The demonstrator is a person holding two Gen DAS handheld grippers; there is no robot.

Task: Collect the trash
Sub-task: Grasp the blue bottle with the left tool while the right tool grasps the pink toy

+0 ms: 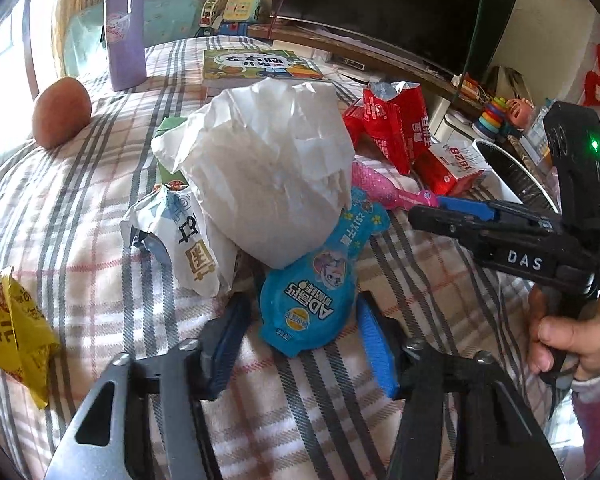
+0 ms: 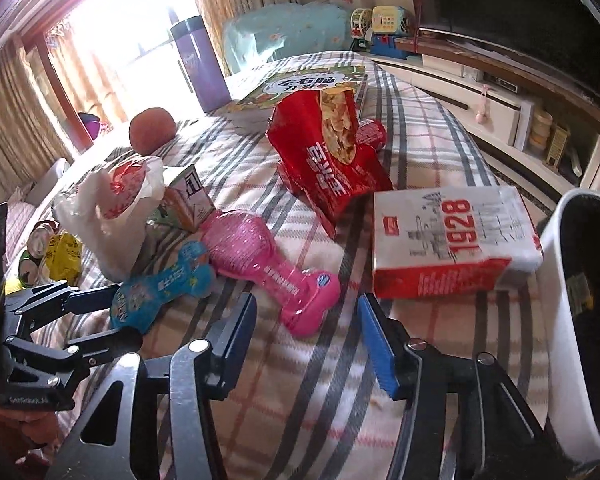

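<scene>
Trash lies on a plaid-covered table (image 1: 100, 208). My left gripper (image 1: 300, 340) is open, its jaws on either side of the near end of a blue bone-shaped wrapper (image 1: 312, 300), also in the right wrist view (image 2: 160, 284). Behind it stand a crumpled white bag (image 1: 268, 168) and a white printed wrapper (image 1: 180, 240). My right gripper (image 2: 306, 340) is open and empty, just short of a pink bone-shaped wrapper (image 2: 268, 264). A red chip bag (image 2: 328, 160) and a red-white "1928" box (image 2: 452, 240) lie beyond. A white bin (image 2: 580, 320) stands at the right.
A yellow wrapper (image 1: 16, 328) lies at the left edge. An apple (image 1: 62, 112), a purple flask (image 1: 125, 32) and a green book (image 1: 256, 64) sit further back. A small carton (image 2: 190, 196) stands by the bag. A TV cabinet (image 2: 500, 92) runs along the right.
</scene>
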